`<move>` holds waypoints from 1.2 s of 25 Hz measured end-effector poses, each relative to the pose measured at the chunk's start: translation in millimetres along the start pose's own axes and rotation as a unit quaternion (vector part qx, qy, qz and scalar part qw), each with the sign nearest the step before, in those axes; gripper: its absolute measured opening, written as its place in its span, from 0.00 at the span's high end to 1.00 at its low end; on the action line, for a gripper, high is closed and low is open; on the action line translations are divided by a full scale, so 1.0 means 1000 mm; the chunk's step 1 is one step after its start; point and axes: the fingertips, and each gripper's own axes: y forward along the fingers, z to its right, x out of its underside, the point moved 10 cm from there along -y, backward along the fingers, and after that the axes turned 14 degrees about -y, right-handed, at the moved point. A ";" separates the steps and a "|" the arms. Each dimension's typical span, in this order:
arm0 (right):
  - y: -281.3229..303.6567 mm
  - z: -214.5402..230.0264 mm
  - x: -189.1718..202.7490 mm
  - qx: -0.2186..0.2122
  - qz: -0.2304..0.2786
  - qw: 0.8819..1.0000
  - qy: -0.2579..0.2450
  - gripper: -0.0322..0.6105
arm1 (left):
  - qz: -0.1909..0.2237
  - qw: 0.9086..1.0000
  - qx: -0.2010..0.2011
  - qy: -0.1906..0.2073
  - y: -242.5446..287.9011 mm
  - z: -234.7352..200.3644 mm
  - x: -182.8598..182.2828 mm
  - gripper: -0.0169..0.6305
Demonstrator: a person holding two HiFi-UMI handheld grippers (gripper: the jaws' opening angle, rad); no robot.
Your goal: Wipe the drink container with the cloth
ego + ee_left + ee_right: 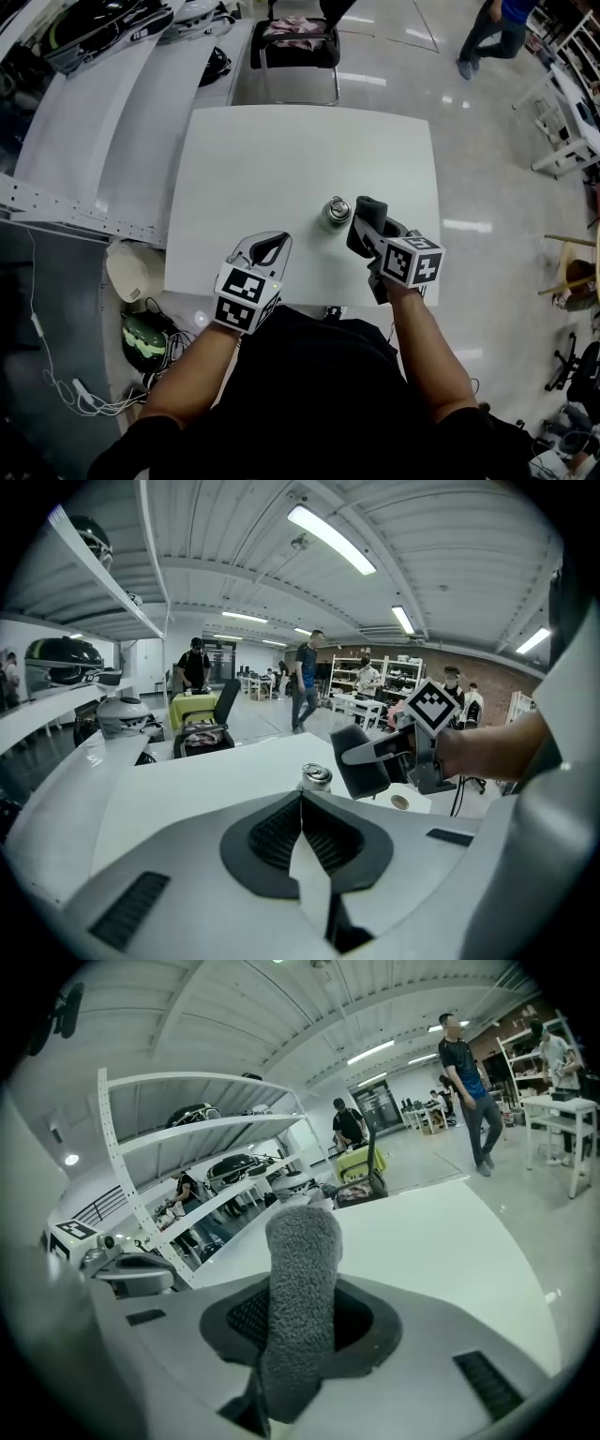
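A small silver drink can [336,210] stands upright on the white table [300,150], a little right of centre; the left gripper view also shows the can [317,777]. My right gripper [367,231] is shut on a folded dark grey cloth [368,207] and holds it just right of the can, close beside it. In the right gripper view the cloth [301,1297] sticks up between the jaws and hides the can. My left gripper [270,246] hovers near the table's front edge, left of the can and apart from it, its jaws shut on nothing [302,803].
A black chair [298,49] with pink fabric on its seat stands at the table's far side. White shelving [84,131] with helmets runs along the left. A helmet [143,337] and cables lie on the floor. A person [492,33] walks at the far right.
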 end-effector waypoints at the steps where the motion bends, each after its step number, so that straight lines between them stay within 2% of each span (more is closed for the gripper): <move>1: 0.002 0.004 0.003 -0.002 -0.005 1.000 0.005 0.77 | 0.000 1.000 -0.003 -0.001 0.001 0.002 0.000 0.95; 15: 0.036 0.042 0.041 -0.027 -0.052 0.996 0.066 0.77 | -0.004 0.998 -0.044 -0.035 0.003 0.009 0.000 0.95; 22: 0.050 0.054 0.058 -0.021 -0.069 0.991 0.109 0.77 | -0.007 0.998 -0.051 -0.041 -0.002 0.005 -0.002 0.95; 30: 0.061 0.061 0.070 -0.009 -0.095 0.989 0.114 0.77 | -0.010 0.997 -0.055 -0.046 -0.005 0.003 0.000 0.95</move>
